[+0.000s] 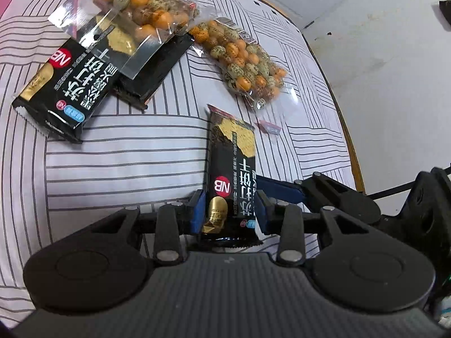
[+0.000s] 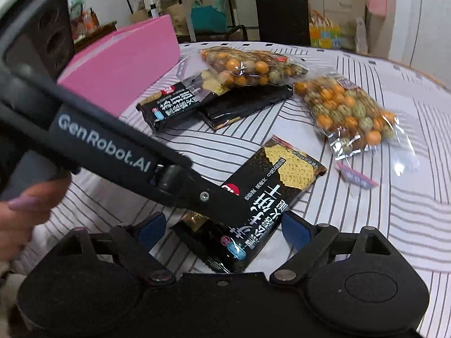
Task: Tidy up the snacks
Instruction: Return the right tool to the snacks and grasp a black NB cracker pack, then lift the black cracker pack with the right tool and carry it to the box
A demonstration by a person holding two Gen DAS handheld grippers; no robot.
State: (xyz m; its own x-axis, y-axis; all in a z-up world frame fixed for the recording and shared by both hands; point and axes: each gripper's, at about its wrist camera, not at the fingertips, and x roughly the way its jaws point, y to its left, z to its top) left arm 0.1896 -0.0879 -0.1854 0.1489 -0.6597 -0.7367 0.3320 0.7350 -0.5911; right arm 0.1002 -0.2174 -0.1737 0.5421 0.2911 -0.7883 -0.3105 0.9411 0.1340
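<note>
A black cracker packet [image 1: 231,169] lies flat on a striped cloth covering a table [image 1: 118,157], and both hand-held grippers meet at its near end. The left gripper [image 1: 229,211] has its two blue pads set narrow against the packet's long sides, near the sealed end, so it appears to be gripping it. The packet's long axis runs straight away from this gripper, in line with its fingers. The right gripper [image 2: 225,225] stands with its jaws wide, one blue pad on either side of the same packet and clear of it, holding nothing; from its view the packet runs away at a slant, up and to the right, and the left gripper's black arm crosses over the packet. The left gripper is therefore the one in contact. Farther off, two more black cracker packets [image 1: 64,84] lie side by side and touching, with a clear bag of orange and speckled coated nuts [image 1: 141,8] resting across them. A second nut bag [image 1: 242,56] lies just beyond the gripped packet. A pink box [image 2: 124,59] sits at the cloth's far left in the right wrist view.
</note>
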